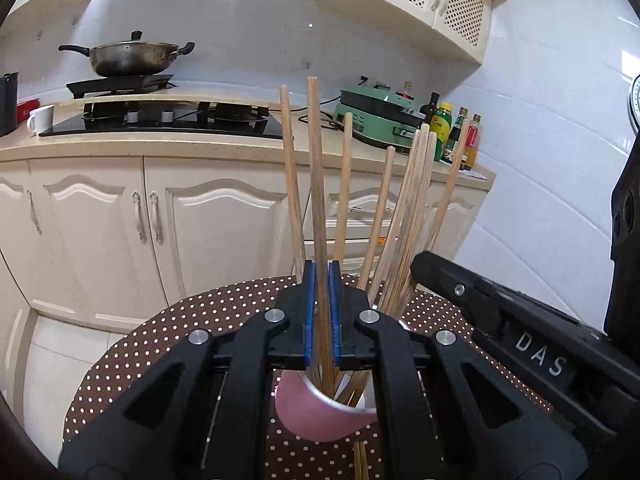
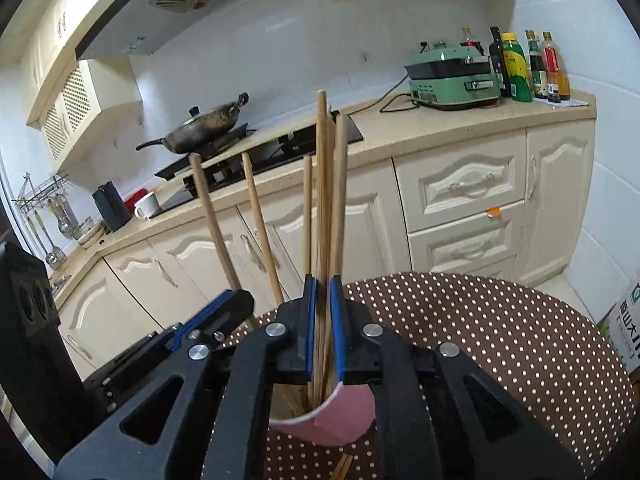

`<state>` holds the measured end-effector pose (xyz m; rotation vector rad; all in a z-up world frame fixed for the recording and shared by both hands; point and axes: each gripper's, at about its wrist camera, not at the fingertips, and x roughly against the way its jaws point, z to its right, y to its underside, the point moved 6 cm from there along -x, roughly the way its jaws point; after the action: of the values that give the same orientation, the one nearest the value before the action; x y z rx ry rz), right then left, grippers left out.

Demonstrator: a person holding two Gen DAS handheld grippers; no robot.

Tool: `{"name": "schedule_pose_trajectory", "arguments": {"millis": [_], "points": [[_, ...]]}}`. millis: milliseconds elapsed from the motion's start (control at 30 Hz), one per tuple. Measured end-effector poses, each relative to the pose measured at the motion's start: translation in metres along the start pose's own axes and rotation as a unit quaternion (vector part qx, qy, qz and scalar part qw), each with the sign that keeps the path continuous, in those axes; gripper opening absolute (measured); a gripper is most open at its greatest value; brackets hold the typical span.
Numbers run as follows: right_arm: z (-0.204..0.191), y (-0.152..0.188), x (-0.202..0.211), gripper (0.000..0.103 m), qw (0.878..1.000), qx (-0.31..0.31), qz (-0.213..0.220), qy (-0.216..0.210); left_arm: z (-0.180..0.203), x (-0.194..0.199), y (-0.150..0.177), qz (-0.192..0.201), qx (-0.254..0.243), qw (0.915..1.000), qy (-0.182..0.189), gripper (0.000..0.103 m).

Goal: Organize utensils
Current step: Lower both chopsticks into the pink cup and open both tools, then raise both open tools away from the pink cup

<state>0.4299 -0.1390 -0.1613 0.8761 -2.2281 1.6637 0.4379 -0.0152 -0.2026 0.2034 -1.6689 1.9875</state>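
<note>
A pink cup (image 1: 316, 412) stands on a brown polka-dot table (image 1: 160, 344) and holds several wooden chopsticks (image 1: 416, 200) that fan upward. My left gripper (image 1: 322, 268) is shut on a pair of upright chopsticks (image 1: 316, 184) just above the cup. The black fingers (image 1: 440, 276) of the other gripper reach in from the right, next to the leaning bundle. In the right wrist view, my right gripper (image 2: 323, 282) is shut on a thin bundle of chopsticks (image 2: 324, 184) over the same cup (image 2: 340, 416). The left gripper's fingers (image 2: 224, 308) sit close at its left.
A few loose chopsticks (image 1: 360, 460) lie on the table under the cup. Behind stand cream cabinets (image 1: 208, 220), a counter with a hob and wok (image 1: 128, 56), a green appliance (image 2: 452, 76), bottles (image 2: 516, 64) and a white mug (image 2: 146, 204). A box (image 2: 624, 332) stands at the far right.
</note>
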Motion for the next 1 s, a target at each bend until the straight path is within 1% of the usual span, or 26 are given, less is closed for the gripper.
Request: {"name": "schedule_pose_trajectory", "arguments": {"millis": [67, 100, 133, 167, 200, 233, 267, 300, 333, 367, 500, 733, 1000], "points": [[0.001, 0.003, 0.000, 0.009, 1.000, -0.005, -0.010, 0.000, 0.001, 0.002, 0.003, -0.004, -0.005, 1.0000, -0.005, 0.008], [0.001, 0.004, 0.001, 0.012, 1.000, -0.007, -0.015, 0.002, 0.002, 0.003, 0.004, -0.010, -0.008, 0.9999, -0.009, 0.008], [0.002, 0.006, 0.003, 0.018, 1.000, -0.012, -0.019, 0.004, 0.002, 0.004, 0.006, -0.017, -0.008, 0.9997, -0.012, 0.009], [0.003, 0.007, 0.005, 0.022, 1.000, -0.014, -0.021, 0.004, 0.002, 0.004, 0.008, -0.024, -0.009, 0.9996, -0.016, 0.012], [0.003, 0.008, 0.008, 0.028, 1.000, -0.015, -0.023, 0.007, 0.002, 0.004, 0.010, -0.035, -0.010, 0.9991, -0.021, 0.015], [0.004, 0.008, 0.011, 0.034, 1.000, -0.014, -0.023, 0.011, 0.002, 0.005, 0.013, -0.040, -0.011, 0.9988, -0.024, 0.025], [0.004, 0.008, 0.014, 0.038, 0.999, -0.013, -0.025, 0.016, 0.002, 0.007, 0.014, -0.042, -0.011, 0.9987, -0.026, 0.035], [0.005, 0.008, 0.018, 0.047, 0.999, -0.012, -0.027, 0.025, 0.002, 0.012, 0.015, -0.043, -0.011, 0.9986, -0.028, 0.041], [0.006, 0.009, 0.021, 0.054, 0.999, -0.012, -0.027, 0.031, 0.001, 0.015, 0.015, -0.042, -0.009, 0.9986, -0.031, 0.044], [0.006, 0.009, 0.025, 0.056, 0.999, -0.012, -0.027, 0.038, 0.000, 0.018, 0.015, -0.043, -0.006, 0.9986, -0.031, 0.044], [0.007, 0.011, 0.040, 0.061, 0.998, -0.013, -0.033, 0.046, 0.002, 0.032, 0.017, -0.053, -0.011, 0.9977, -0.042, 0.044], [-0.002, 0.013, 0.073, 0.064, 0.997, -0.012, -0.046, 0.053, 0.012, 0.064, 0.010, -0.057, -0.017, 0.9969, -0.051, 0.044], [-0.015, 0.004, 0.116, 0.065, 0.997, -0.002, -0.049, 0.058, 0.028, 0.105, 0.001, -0.061, -0.015, 0.9964, -0.057, 0.044]]}}
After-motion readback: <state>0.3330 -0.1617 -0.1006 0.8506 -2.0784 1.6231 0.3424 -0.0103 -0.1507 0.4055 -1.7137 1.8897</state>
